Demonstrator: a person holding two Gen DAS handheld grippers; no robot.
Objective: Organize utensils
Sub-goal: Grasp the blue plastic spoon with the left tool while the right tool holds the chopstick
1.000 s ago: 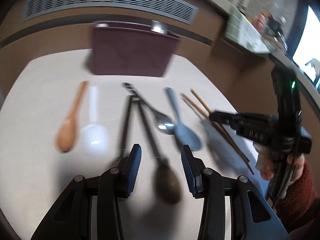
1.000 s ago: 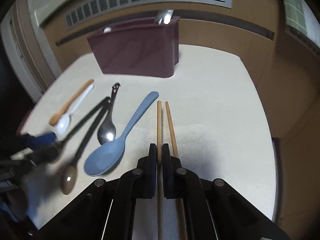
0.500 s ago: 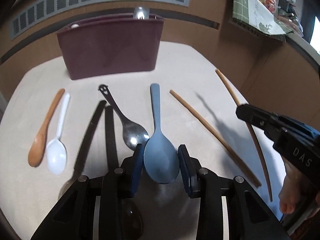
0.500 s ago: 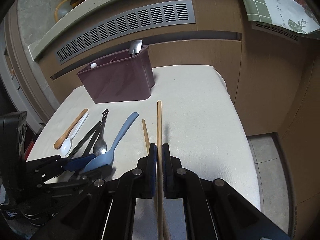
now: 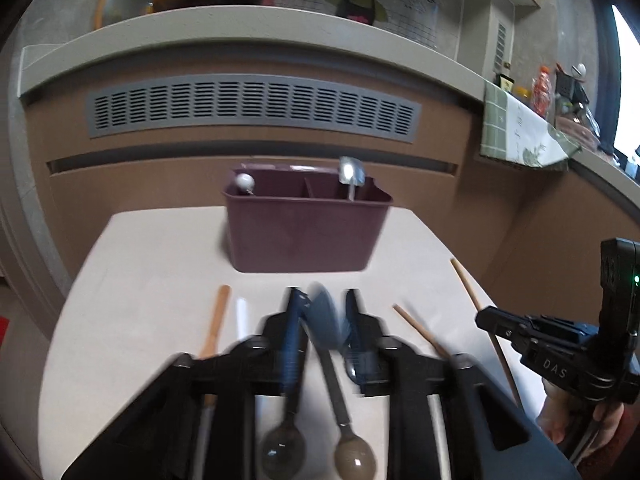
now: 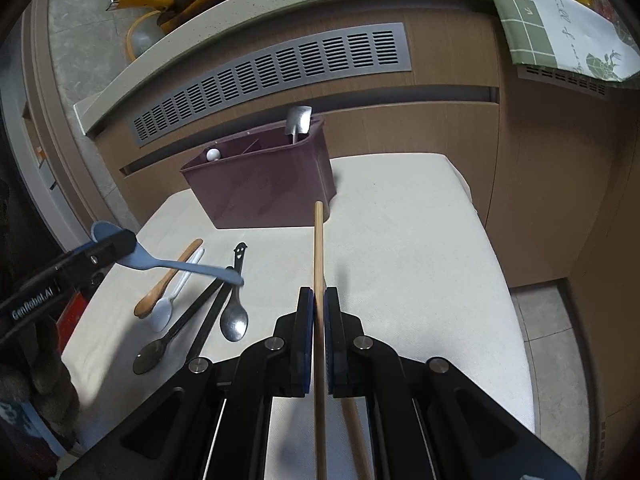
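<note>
My left gripper [image 5: 322,330] is shut on the blue spoon [image 6: 176,266] by its bowl and holds it above the table; in the left wrist view the blue spoon [image 5: 326,320] is blurred between the fingers. My right gripper [image 6: 316,308] is shut on a wooden chopstick [image 6: 319,248], lifted and pointing at the maroon utensil caddy [image 6: 260,184]. The caddy [image 5: 306,224] holds a metal spoon [image 5: 351,174] and a white-tipped utensil [image 5: 245,181]. The second chopstick [image 5: 420,332] lies on the table.
On the white table [image 6: 420,248] lie a wooden spoon [image 6: 166,280], a white spoon [image 6: 170,300], a steel spoon [image 6: 236,308] and two black long-handled spoons [image 6: 176,332]. A brown cabinet wall with a grey vent [image 6: 272,68] stands behind.
My left gripper closed on the blue spoon's bowl and raised it off the table. My right gripper lifted its chopstick higher, away from the other one.
</note>
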